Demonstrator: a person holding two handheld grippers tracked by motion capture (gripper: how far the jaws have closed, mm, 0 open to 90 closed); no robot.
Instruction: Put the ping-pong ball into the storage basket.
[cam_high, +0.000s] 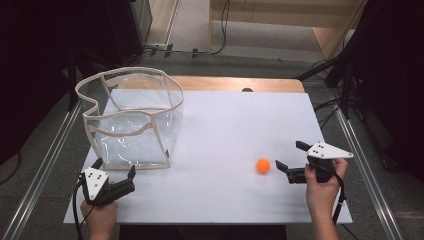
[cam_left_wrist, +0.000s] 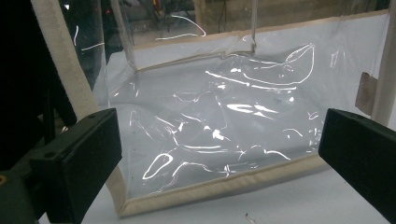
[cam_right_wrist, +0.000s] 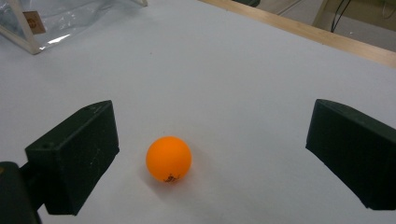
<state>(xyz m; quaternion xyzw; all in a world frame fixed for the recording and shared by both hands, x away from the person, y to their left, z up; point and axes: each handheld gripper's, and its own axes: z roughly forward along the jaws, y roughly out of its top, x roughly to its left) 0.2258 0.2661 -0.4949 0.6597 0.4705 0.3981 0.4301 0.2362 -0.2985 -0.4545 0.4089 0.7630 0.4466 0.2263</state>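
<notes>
**Ball on the sheet, both grippers open**

Orange ball (cam_high: 263, 165) sits loose on the white sheet (cam_high: 225, 130), right of centre, just beside the right gripper (cam_high: 289, 159) tips. Right gripper view: jaws spread wide, ball (cam_right_wrist: 168, 158) between them but nearer the left jaw, not touching either; small dark print low on the ball, unreadable. Left gripper (cam_high: 116, 170) jaws also apart, empty, facing the clear bag (cam_high: 132, 117). Left gripper view shows the bag's (cam_left_wrist: 224, 126) crinkled plastic wall and beige trim close ahead; contact unclear.
</notes>
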